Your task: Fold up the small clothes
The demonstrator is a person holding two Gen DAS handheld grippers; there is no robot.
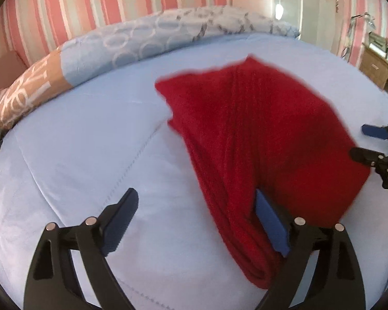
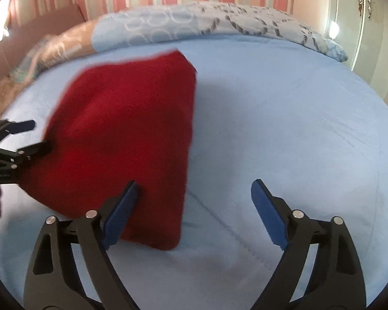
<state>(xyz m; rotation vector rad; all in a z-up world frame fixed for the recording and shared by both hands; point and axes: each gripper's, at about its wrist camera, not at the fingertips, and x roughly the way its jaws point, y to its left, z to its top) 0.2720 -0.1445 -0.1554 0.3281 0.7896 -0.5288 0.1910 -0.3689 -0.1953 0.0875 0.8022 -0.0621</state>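
A red knitted garment (image 1: pixel 258 134) lies folded on the light blue bed cover (image 1: pixel 77 155); it also shows in the right wrist view (image 2: pixel 126 139). My left gripper (image 1: pixel 196 201) is open, its right finger (image 1: pixel 269 222) against the garment's near edge and its left finger over bare cover. My right gripper (image 2: pixel 194 196) is open, its left finger (image 2: pixel 121 214) in front of the garment's near right part, its right finger over bare cover. Each gripper shows at the edge of the other's view: the right gripper (image 1: pixel 359 142) and the left gripper (image 2: pixel 36 134). The garment looks blurred.
A rolled patterned blue and orange duvet (image 1: pixel 147 41) lies along the bed's far side against the pink striped wall. A wooden desk (image 1: pixel 377 64) stands at the far right. A white wardrobe (image 2: pixel 362 25) stands at the right.
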